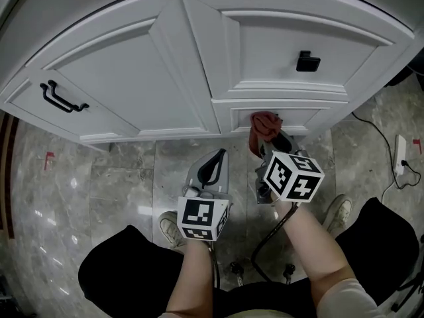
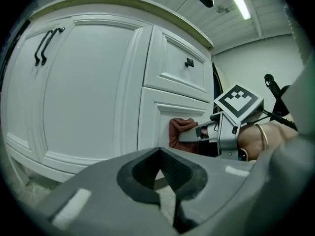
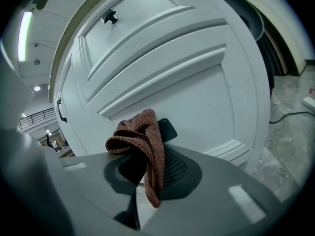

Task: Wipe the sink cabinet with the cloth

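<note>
I can read no words, numbers or brands. The marker cube point(image 1: 203, 220) on my left hand-held gripper point(image 1: 214, 160) and the second cube point(image 1: 293, 176) on my right hand-held gripper point(image 1: 271, 140) bear only black-and-white square patterns.

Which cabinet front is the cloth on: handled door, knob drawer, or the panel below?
The lower panel, under the drawer with the black knob. The right gripper holds the cloth against it; the door with the bar handle lies further left.
</note>
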